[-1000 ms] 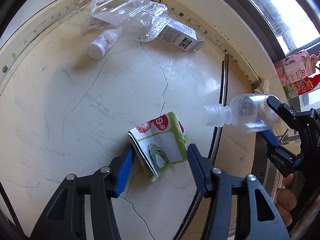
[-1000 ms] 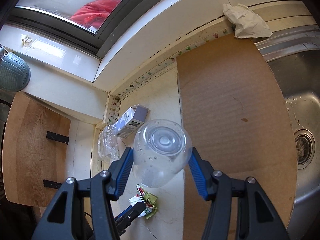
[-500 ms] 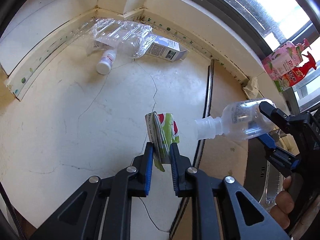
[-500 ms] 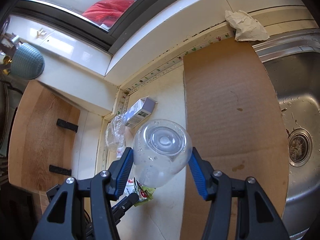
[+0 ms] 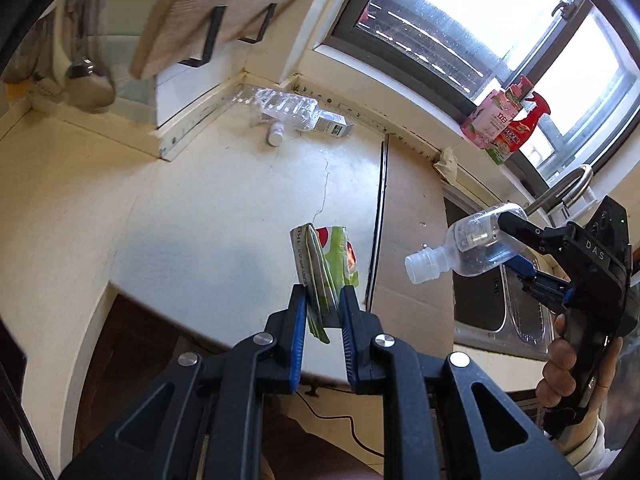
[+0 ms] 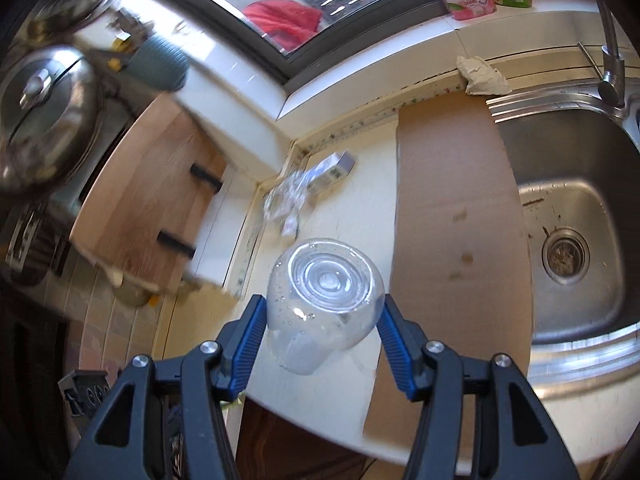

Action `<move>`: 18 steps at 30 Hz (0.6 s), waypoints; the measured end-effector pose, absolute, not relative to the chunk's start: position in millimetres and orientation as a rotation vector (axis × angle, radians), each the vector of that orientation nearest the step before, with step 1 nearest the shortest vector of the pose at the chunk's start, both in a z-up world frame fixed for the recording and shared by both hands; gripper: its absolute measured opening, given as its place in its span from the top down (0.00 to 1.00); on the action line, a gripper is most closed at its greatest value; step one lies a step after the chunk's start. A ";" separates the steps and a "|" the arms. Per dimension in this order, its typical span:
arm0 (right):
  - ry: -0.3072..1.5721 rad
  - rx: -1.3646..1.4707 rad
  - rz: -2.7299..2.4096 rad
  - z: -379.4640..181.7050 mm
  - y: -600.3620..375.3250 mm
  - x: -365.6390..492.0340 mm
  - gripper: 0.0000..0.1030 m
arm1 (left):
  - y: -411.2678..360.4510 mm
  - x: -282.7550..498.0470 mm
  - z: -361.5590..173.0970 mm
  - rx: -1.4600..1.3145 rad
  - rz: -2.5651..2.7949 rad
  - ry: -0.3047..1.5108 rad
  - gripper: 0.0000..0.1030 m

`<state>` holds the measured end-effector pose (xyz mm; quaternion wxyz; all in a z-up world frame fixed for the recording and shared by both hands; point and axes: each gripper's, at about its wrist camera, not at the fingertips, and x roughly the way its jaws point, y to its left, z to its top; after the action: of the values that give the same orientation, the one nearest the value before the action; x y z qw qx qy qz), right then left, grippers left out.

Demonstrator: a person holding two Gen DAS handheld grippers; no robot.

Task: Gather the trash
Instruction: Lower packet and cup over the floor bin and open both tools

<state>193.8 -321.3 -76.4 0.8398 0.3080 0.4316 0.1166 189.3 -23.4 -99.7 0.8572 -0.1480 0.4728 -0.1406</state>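
My left gripper is shut on a folded green, white and red wrapper, held in the air above the front edge of the cream counter. My right gripper is shut on a small clear plastic bottle, seen base-on; in the left wrist view the same clear plastic bottle points its white cap left. More trash lies in the counter's back corner: a crumpled clear bag, a small white bottle and a white carton.
A cardboard sheet covers the counter beside the steel sink with its tap. A crumpled paper lies at the back. Pink and red pouches stand on the window sill. A wooden board leans at left, with a steel pot beyond it.
The left gripper closed on the wrapper and lifted it off the counter. Both grippers then pulled up and back from the counter, the right still holding the bottle.
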 end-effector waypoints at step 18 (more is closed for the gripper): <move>1.180 0.228 0.388 -245.4 -138.9 53.3 0.45 | 61.3 29.4 -275.6 -0.318 -0.160 1.277 0.86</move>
<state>53.3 -138.9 -245.4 0.8071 0.1065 0.5516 0.1815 29.4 61.3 -275.6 0.7883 -0.1476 0.5926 -0.0745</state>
